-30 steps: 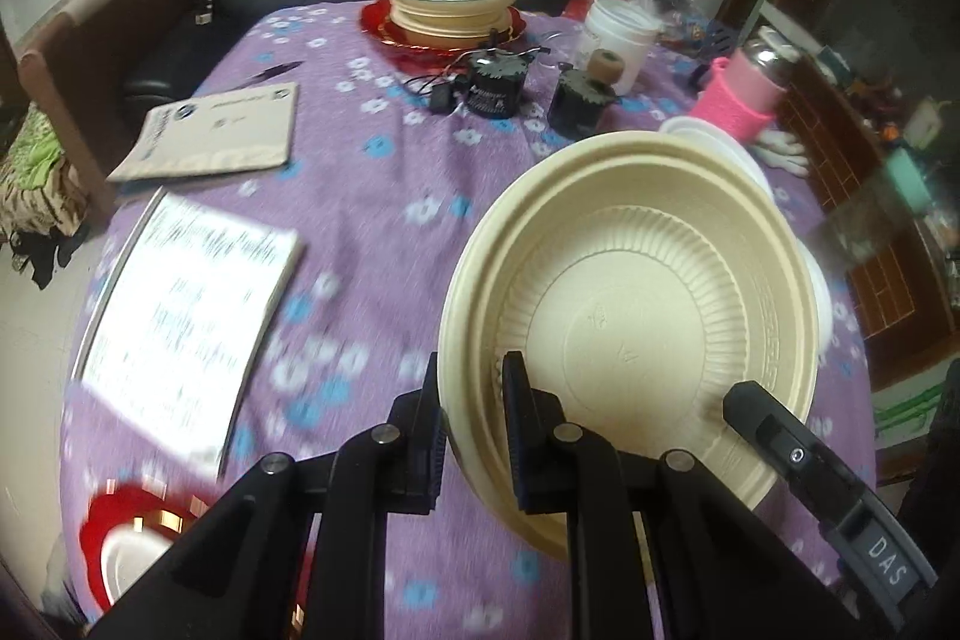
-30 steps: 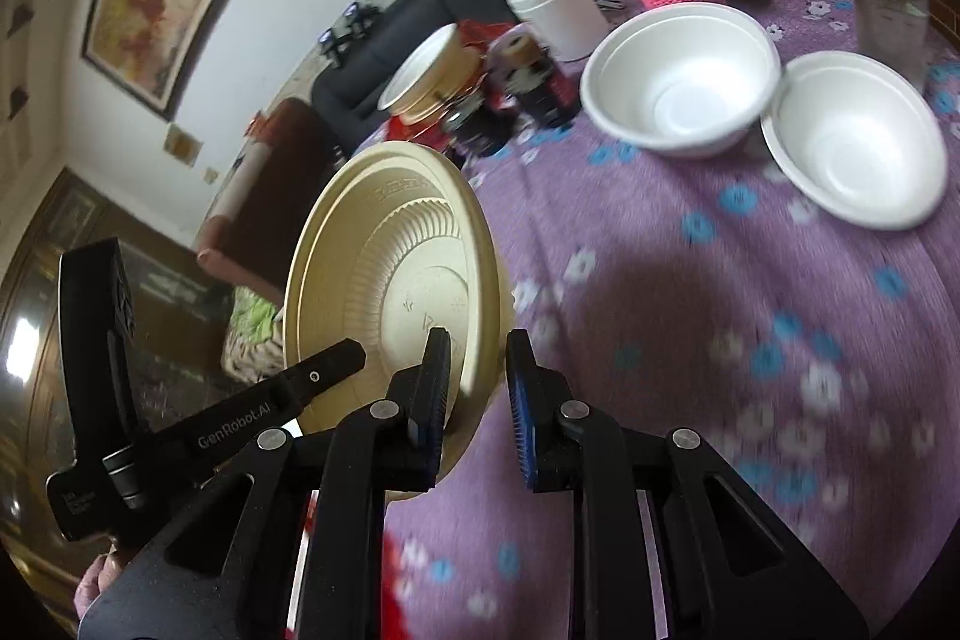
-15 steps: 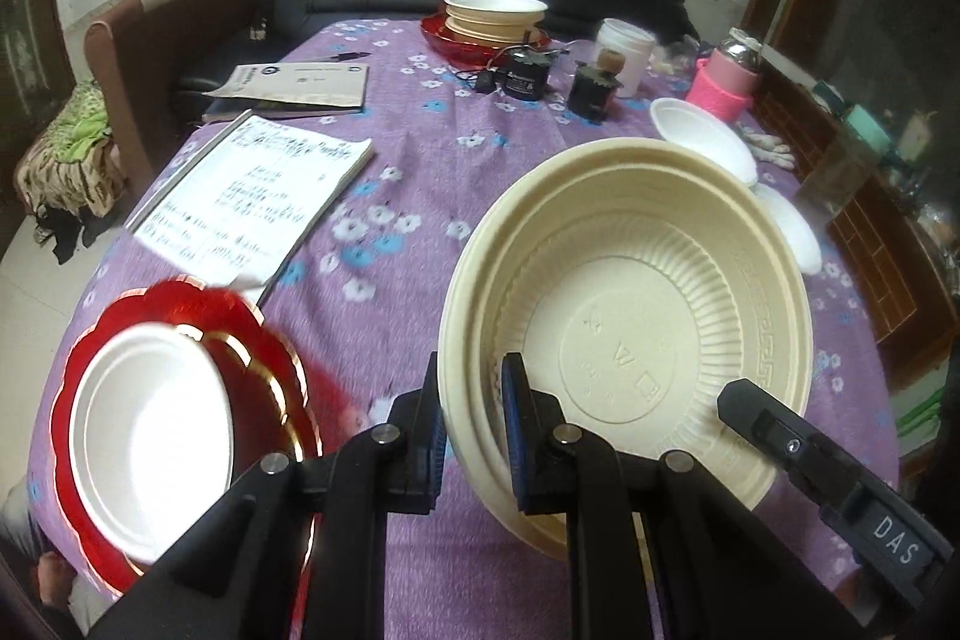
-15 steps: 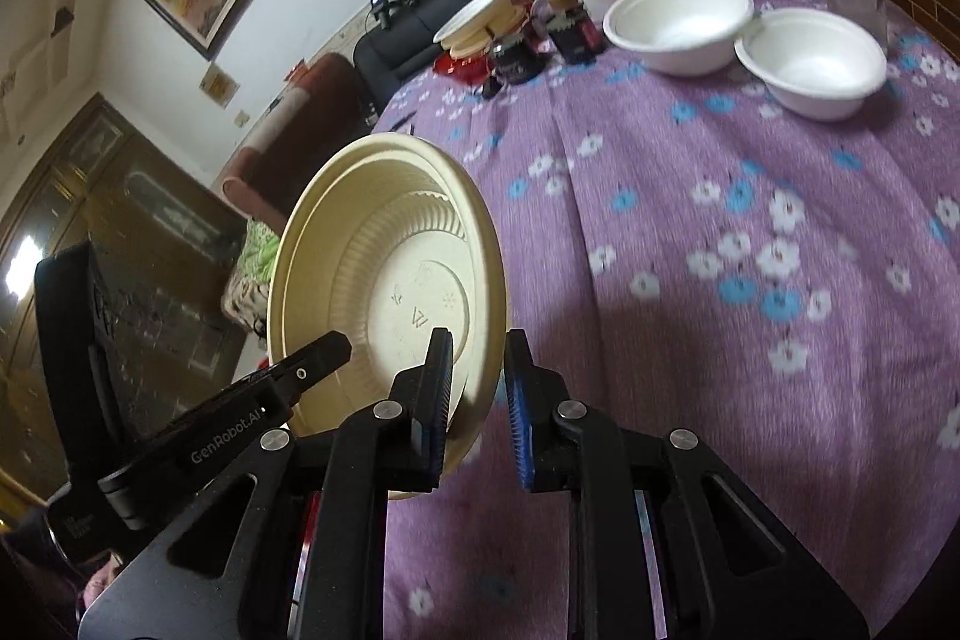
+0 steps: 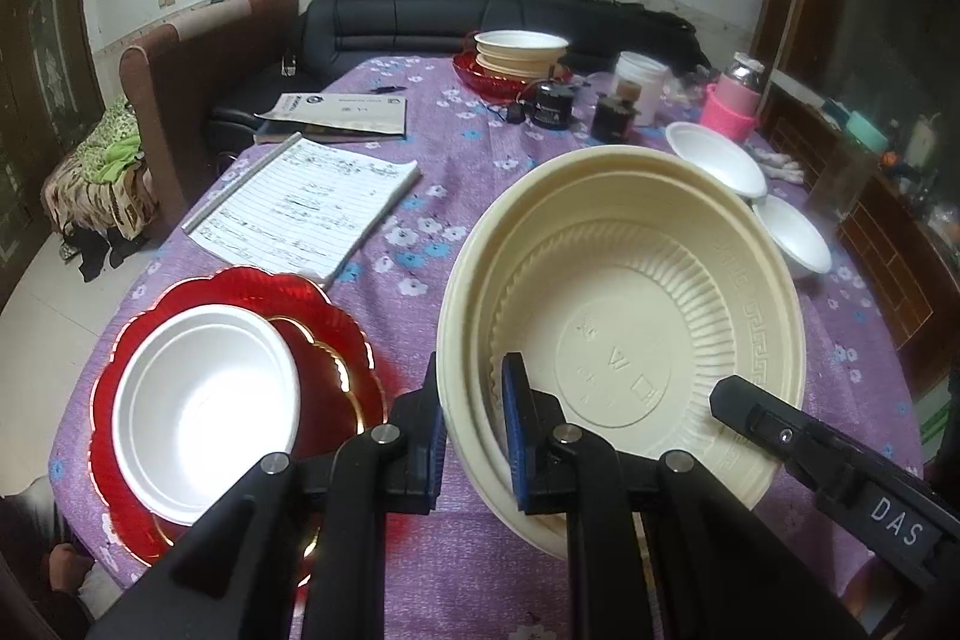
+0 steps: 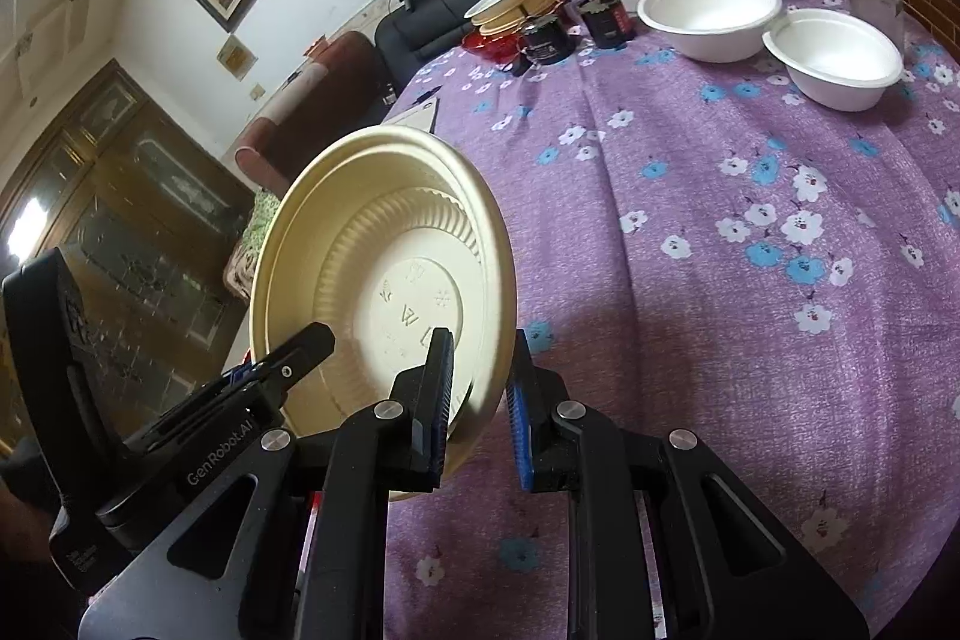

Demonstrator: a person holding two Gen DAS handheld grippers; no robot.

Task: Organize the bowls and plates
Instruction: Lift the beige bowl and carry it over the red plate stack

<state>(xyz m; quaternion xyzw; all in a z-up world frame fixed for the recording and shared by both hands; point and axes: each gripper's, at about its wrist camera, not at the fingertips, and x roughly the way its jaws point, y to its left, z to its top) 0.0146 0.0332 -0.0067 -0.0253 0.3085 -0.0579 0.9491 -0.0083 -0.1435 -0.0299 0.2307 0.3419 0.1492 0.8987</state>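
A cream bowl (image 5: 618,328), seemingly two nested, hangs tilted above the purple flowered tablecloth. My left gripper (image 5: 471,382) is shut on its left rim. From the lower right, a finger (image 5: 756,415) of my right gripper reaches over the opposite rim. In the right wrist view my right gripper (image 6: 479,376) is shut on the cream bowl (image 6: 384,256), with the left gripper's finger (image 6: 300,352) at its far side. Down left lies a red plate (image 5: 336,340) with a white bowl (image 5: 204,388) in it. Two white bowls (image 5: 717,157) (image 5: 792,235) sit at the right.
A stack of cream bowls on a red plate (image 5: 519,52) stands at the far end. A lined notebook (image 5: 306,208), a booklet (image 5: 336,115), dark jars (image 5: 552,109), a white tub (image 5: 639,85) and a pink-sleeved bottle (image 5: 735,100) are on the table. A sofa and a chair stand behind.
Both grippers have drawn back toward the near table edge with the cream bowl still between them. The red plate with the white bowl has come fully into view at the lower left.
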